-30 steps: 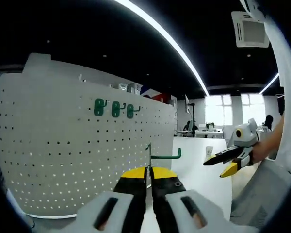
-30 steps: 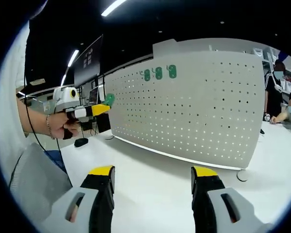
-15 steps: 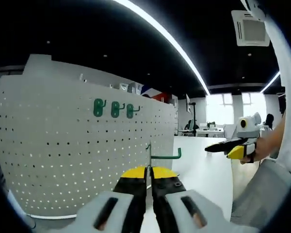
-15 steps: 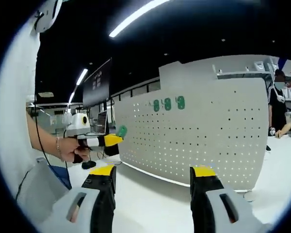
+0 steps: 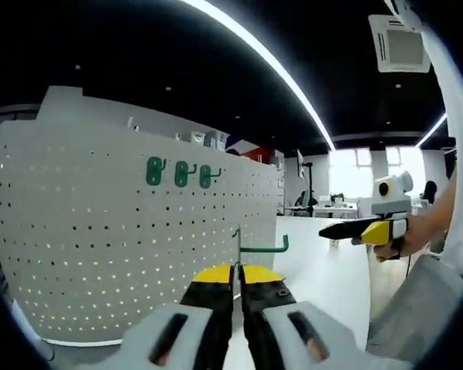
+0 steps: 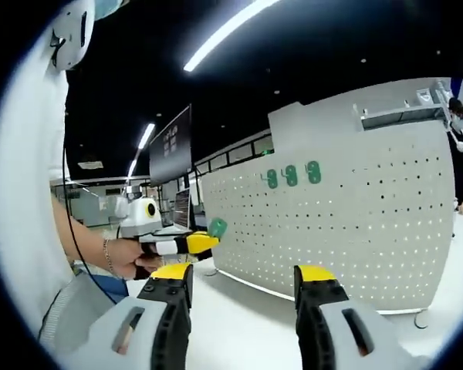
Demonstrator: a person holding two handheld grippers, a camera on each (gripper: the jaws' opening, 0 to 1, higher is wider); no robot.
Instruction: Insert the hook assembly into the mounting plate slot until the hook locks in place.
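We judged the task barely begun. In the left gripper view our left gripper (image 5: 237, 287), low in the centre of the frame, was clenched on the green hook assembly (image 5: 256, 247), its thin stem pinched between the yellow-tipped jaws and its arm reaching toward the right of the frame. The hook was well apart from the white perforated mounting plate (image 5: 100, 231), which stood upright across the left half of that view, so nothing was inserted or locked yet. Three green hooks (image 5: 179, 173) already sat in a row high on the plate. What remained, by our reading, was to carry the hook to a free slot, seat it and press until it caught.

Our right gripper (image 6: 239, 277) was released, jaws spread wide with nothing between them; the right gripper view showed it at the bottom centre, pointing toward the plate. The left gripper appeared there at middle left, held in a hand (image 6: 123, 258).

The plate stood on a white tabletop (image 6: 247, 324). Around it lay an open office with a dark ceiling, long light strips (image 5: 262, 62), a ceiling vent at upper right and bright windows far off.
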